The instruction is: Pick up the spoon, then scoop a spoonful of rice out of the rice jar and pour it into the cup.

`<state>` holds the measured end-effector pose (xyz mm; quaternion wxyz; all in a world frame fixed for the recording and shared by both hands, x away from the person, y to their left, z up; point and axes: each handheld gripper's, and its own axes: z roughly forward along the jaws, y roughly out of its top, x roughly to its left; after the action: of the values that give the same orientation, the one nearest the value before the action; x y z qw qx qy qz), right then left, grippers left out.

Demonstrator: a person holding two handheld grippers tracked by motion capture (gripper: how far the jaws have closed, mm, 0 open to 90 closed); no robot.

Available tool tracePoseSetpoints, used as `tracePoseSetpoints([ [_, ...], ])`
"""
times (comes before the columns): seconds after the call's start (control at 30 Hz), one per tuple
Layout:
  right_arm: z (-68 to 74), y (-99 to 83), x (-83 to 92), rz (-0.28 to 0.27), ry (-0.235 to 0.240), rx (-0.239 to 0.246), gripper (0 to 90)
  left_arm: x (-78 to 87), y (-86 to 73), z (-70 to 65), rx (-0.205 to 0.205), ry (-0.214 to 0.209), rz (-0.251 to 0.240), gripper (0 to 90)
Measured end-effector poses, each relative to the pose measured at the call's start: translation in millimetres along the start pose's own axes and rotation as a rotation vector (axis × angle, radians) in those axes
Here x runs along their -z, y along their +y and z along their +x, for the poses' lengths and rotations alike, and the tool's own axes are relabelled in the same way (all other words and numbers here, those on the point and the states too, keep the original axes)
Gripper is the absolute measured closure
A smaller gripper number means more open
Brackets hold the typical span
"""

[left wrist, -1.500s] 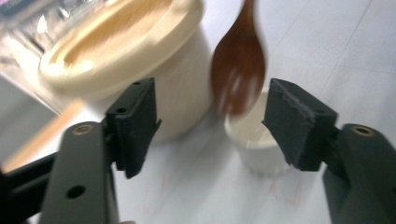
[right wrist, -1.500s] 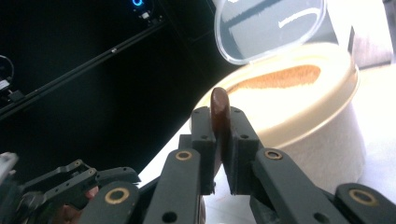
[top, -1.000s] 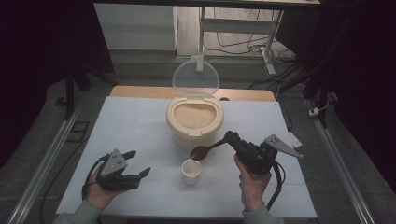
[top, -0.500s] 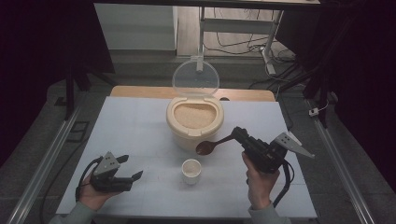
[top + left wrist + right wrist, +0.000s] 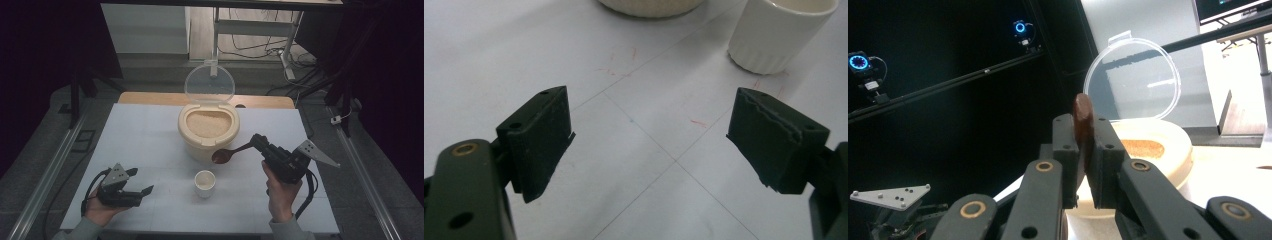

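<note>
**Spoon clamped at right, left gripper idle and spread**

High view: white surface [image 5: 150, 135] with a cream container [image 5: 208, 131] of brown grain at centre-back, its clear lid [image 5: 209, 83] hinged upright behind it. A small white cup [image 5: 205, 183] stands in front, apart from the container. Right gripper [image 5: 258, 141] grasps a brown wooden spoon [image 5: 230, 153] by the handle; the bowl hangs just beside the container's front-right wall, above the surface. Left gripper [image 5: 142, 182] sits low at the front-left, held in the left hand [image 5: 100, 212], well apart from the cup. Broad bare surface lies between them and along the left edge.

Left gripper view: jaws released, wide apart, nothing between them. Faint grid lines and red scuffs mark the surface. The cup [image 5: 780, 31] is at upper right, the container's base [image 5: 651, 6] at the top edge.

Right gripper view: jaws clenched on the spoon [image 5: 1082, 120], seen edge-on and rising between them. Beyond, the lid [image 5: 1133, 79] and the grain-filled container [image 5: 1168, 150]. The left gripper's grey plate [image 5: 893, 195] shows at lower left.
</note>
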<state>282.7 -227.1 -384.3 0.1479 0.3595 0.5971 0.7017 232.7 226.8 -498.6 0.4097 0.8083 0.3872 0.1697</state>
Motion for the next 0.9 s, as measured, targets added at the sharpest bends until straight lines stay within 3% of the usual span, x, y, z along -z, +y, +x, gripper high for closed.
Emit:
tracePoseSetpoints([
  [0.4, -6.8, 24.2, -16.8, -0.062, -0.001, 0.007, 83.6, -2.8, -1.2, 4.2, 0.012, -0.011, 0.023, 15.3],
  [0.67, -18.3, 45.9, -37.7, -0.098, -0.078, 0.029, 83.6, -3.1, -1.9, 4.7, 0.017, -0.015, 0.028, 15.0],
  [0.9, -24.4, 51.2, -57.3, -0.066, -0.14, 0.087, 83.7, -7.3, -2.7, 3.3, 0.016, -0.022, 0.044, 14.8],
])
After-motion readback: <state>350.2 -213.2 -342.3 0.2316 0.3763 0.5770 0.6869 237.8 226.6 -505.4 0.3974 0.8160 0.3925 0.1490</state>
